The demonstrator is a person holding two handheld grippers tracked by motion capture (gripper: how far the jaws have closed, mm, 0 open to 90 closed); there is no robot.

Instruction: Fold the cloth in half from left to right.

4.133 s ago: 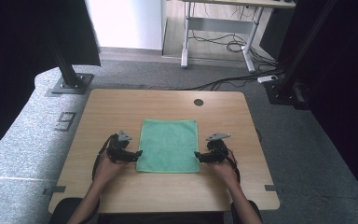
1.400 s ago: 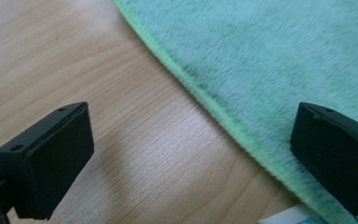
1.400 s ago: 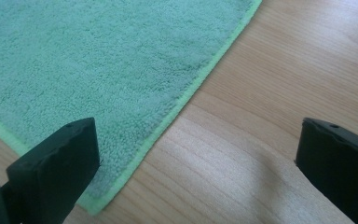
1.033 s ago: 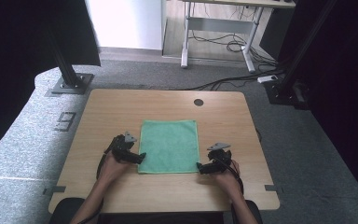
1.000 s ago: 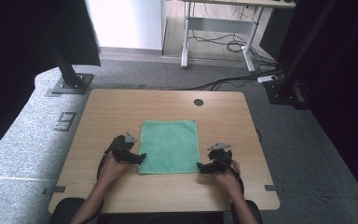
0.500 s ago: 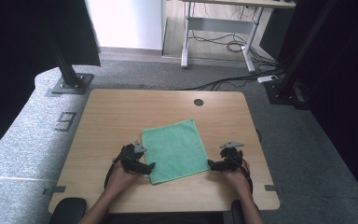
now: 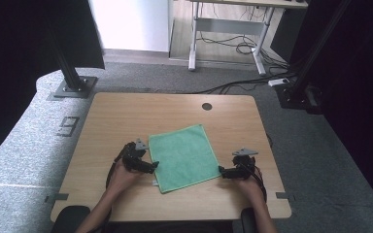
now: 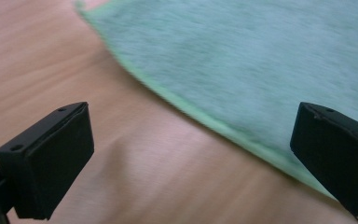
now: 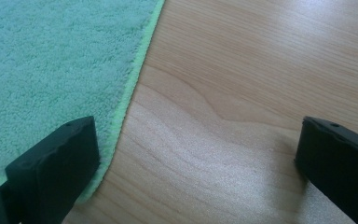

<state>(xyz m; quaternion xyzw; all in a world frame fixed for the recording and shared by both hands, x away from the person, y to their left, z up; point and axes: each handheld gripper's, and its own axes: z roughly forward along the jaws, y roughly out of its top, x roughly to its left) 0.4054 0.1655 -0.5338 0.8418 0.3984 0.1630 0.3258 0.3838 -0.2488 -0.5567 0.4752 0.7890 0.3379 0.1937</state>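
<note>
Tabletop towel (image 7: 187,155) lies between both spread grippers.

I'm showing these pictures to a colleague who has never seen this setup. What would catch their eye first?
Most striking is the green towel, lying flat and skewed on the near half of the wooden table. Next come the two black grippers flanking it: the left gripper at its left edge and the right gripper at its right edge, both with fingers spread open.

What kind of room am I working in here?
Probably a lab or office set up for recording: a wooden desk with a cable hole, black frame posts bolted to grey carpet, another desk with loose cables behind.
</note>
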